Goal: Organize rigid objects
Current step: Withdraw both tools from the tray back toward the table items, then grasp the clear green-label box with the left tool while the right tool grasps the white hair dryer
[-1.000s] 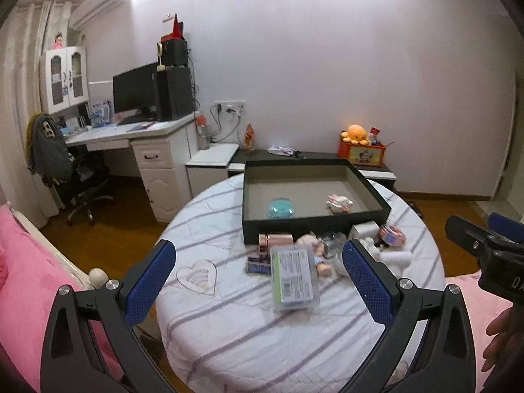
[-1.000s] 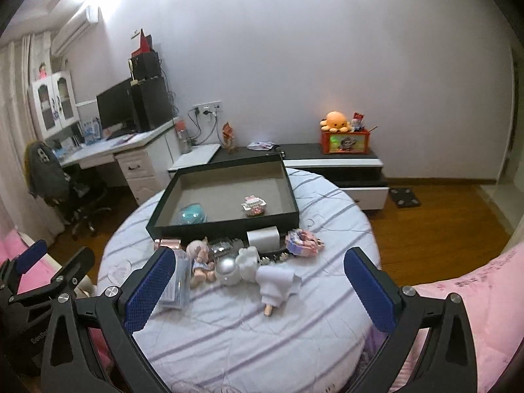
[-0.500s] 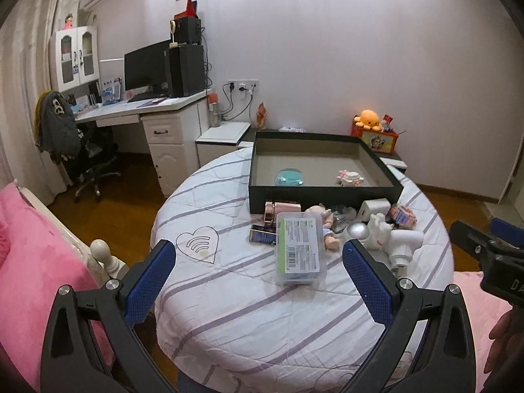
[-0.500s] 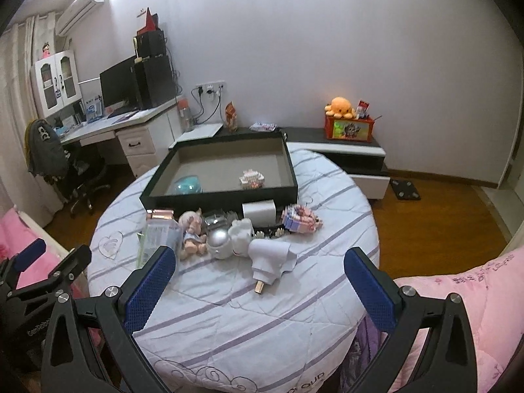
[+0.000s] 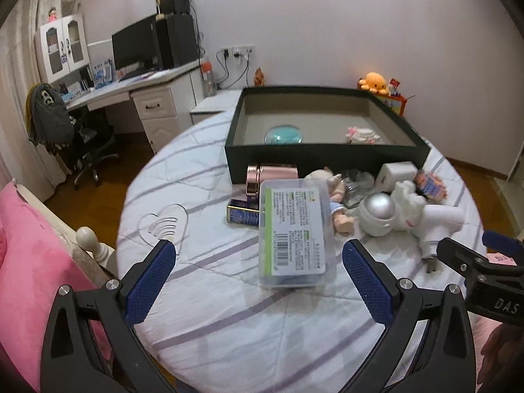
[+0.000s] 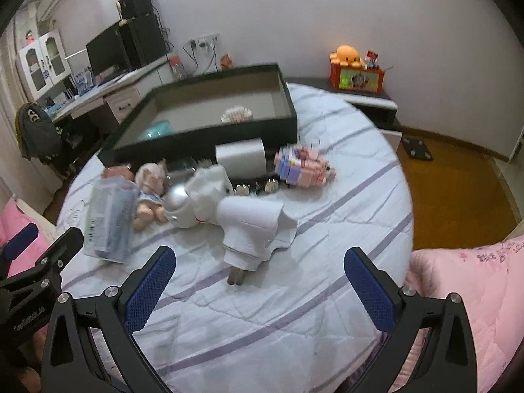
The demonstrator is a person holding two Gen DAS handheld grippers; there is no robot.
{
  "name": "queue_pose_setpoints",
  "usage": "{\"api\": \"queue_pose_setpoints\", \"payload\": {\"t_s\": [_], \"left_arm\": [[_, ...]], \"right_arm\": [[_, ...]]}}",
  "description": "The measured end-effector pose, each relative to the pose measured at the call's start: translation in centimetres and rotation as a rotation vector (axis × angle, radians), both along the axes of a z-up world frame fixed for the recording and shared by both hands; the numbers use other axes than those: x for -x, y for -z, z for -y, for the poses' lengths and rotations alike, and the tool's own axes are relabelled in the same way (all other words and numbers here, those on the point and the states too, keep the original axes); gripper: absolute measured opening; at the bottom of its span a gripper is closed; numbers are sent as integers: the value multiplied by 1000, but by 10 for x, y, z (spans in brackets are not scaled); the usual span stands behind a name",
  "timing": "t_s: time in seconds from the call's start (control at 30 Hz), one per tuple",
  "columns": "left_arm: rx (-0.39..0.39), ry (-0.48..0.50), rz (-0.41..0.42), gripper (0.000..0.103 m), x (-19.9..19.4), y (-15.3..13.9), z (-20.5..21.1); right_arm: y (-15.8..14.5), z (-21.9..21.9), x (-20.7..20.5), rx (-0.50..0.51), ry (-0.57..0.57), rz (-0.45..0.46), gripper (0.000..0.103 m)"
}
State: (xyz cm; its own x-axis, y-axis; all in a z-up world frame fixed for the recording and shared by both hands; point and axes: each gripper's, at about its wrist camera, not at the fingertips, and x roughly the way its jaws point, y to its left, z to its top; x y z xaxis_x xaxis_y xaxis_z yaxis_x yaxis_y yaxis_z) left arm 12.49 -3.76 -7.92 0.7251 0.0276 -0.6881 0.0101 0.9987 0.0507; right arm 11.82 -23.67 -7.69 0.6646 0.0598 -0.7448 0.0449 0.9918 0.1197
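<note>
A dark open box (image 5: 327,155) (image 6: 209,140) sits at the back of a round striped table and holds a teal dome (image 5: 283,135) and a small pink-white toy (image 5: 362,135). In front of it lie a clear labelled plastic case (image 5: 294,234) (image 6: 109,217), a baby doll (image 5: 334,193) (image 6: 149,193), a silver-headed white figure (image 5: 380,216) (image 6: 193,203), a white dryer-like device (image 6: 252,229), a pink block toy (image 6: 303,165) and a white cube (image 6: 240,156). My left gripper (image 5: 258,281) is open just before the case. My right gripper (image 6: 258,283) is open just before the white device.
A rose-gold tin (image 5: 271,178) and a blue tin (image 5: 244,216) lie left of the case. A heart shape (image 5: 163,226) lies on the cloth. Pink bedding (image 5: 36,262) (image 6: 465,294) flanks the table. A desk with monitor (image 5: 137,52) and a low cabinet (image 6: 363,98) stand behind.
Both grippers have moved forward and lower toward the table; the objects now loom larger. Both stay open and nothing on the table has shifted.
</note>
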Motion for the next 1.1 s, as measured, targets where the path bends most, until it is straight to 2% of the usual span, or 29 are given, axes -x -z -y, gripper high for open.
{"api": "queue_pose_setpoints", "payload": {"t_s": [0.13,0.3,0.37,0.4,0.43,0.47,0.53,0.63,0.83,0.9,1.1], "left_arm": [[11,5,-17,103,-17,11,2],[30,9,-46,99,-36,27,6],[73,29,-80,85,-42,34,5],[93,35,-98,71,-44,37,3],[117,42,-113,64,-45,40,2],[135,43,-114,64,-46,41,1],[149,52,-120,64,-46,40,-1],[180,48,-123,64,-45,38,-8],[168,47,-82,64,-34,22,-17],[166,47,-69,64,-30,16,-18],[165,47,-46,64,-23,4,-21]], "right_arm": [[11,2,-12,-14,11,-17,102],[23,2,-26,1,19,-42,92],[27,2,-30,-1,15,-56,78],[29,2,-31,-3,16,-56,74],[30,2,-31,-5,11,-51,67],[30,1,-30,-3,2,-46,61],[29,-2,-30,7,-13,-41,60],[24,-2,-27,-19,-35,-28,44],[20,-4,-24,-42,-54,-21,43],[17,-4,-22,-52,-60,-15,38],[2,-4,-16,-67,-73,18,38]]}}
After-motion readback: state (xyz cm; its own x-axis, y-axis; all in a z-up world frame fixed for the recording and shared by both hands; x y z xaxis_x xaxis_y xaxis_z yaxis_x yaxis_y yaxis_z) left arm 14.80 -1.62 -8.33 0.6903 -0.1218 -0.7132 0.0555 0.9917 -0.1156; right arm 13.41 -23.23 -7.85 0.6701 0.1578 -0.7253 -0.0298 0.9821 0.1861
